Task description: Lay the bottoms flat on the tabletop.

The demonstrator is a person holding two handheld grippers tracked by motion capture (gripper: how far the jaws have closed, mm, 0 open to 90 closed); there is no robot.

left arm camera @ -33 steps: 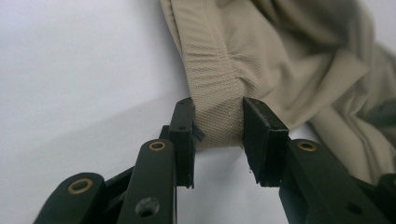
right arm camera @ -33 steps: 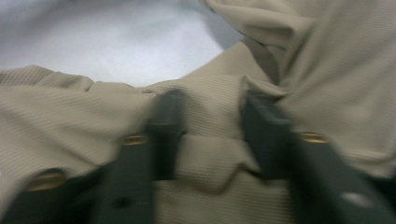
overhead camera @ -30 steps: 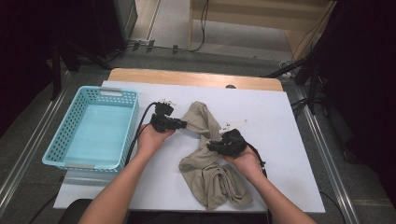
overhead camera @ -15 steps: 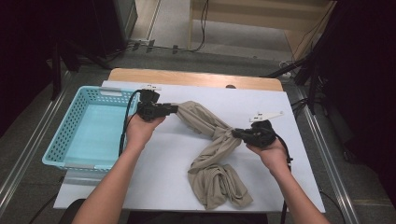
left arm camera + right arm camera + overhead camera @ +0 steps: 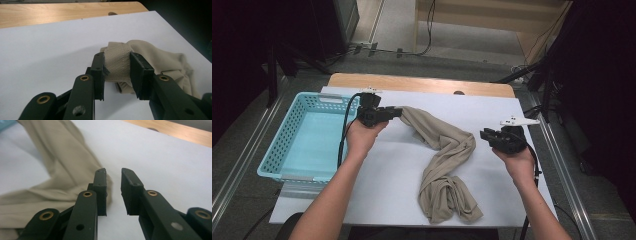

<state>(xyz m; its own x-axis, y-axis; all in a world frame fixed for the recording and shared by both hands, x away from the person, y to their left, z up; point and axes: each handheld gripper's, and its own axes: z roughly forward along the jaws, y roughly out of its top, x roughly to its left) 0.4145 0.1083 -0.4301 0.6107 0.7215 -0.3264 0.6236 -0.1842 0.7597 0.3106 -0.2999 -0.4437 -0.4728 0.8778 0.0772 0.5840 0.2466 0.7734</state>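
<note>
On the desk (image 5: 522, 115) the beige cloth (image 5: 447, 150) runs diagonally, upper left to lower right. My left gripper (image 5: 398, 112) pinches its upper end; my right gripper (image 5: 483, 134), jaws just parted and empty, sits right of its middle.

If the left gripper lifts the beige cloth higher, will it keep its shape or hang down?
The beige cloth will probably hang limp: it already lies twisted and bunched on the white table. It seems light. The left gripper pinches a thick woven edge, so slipping looks unlikely.
</note>
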